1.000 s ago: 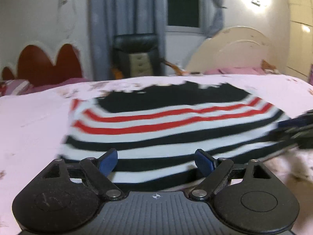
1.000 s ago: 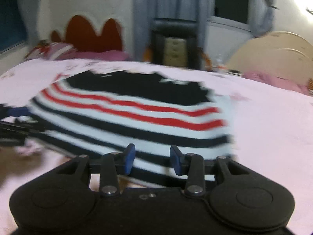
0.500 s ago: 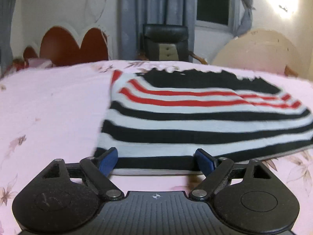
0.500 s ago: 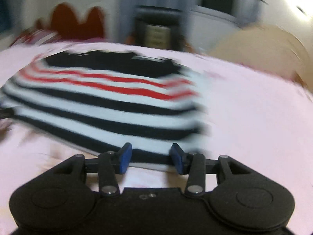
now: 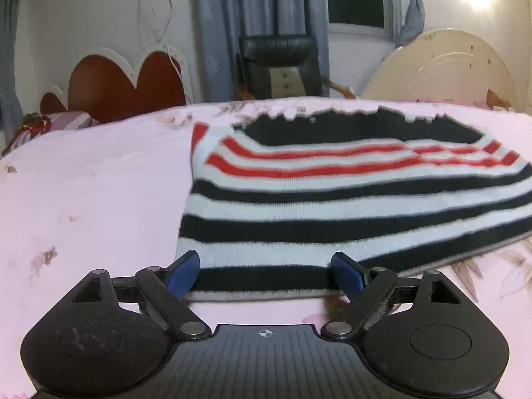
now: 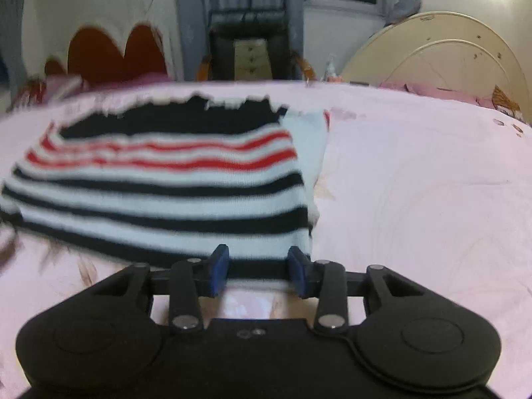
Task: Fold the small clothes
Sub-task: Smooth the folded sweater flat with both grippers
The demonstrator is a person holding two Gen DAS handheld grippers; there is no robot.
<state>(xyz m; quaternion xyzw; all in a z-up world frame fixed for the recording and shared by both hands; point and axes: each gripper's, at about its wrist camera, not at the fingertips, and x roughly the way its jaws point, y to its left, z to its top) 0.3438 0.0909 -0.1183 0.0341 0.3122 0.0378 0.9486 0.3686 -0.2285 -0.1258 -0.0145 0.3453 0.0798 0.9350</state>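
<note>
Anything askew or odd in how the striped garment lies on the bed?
Mostly tidy: the black, white and red striped knit garment lies flat on the pink floral bedsheet. Only a white layer sticks out past its right edge.

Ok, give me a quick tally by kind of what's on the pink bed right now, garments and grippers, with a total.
Striped knit garments, black, white and red: 1, the folded sweater, lying flat on the pink floral bedsheet.
Handheld grippers with blue pads: 2, left gripper and right gripper, both with jaws open at the sweater's near hem.
Total: 3.
</note>
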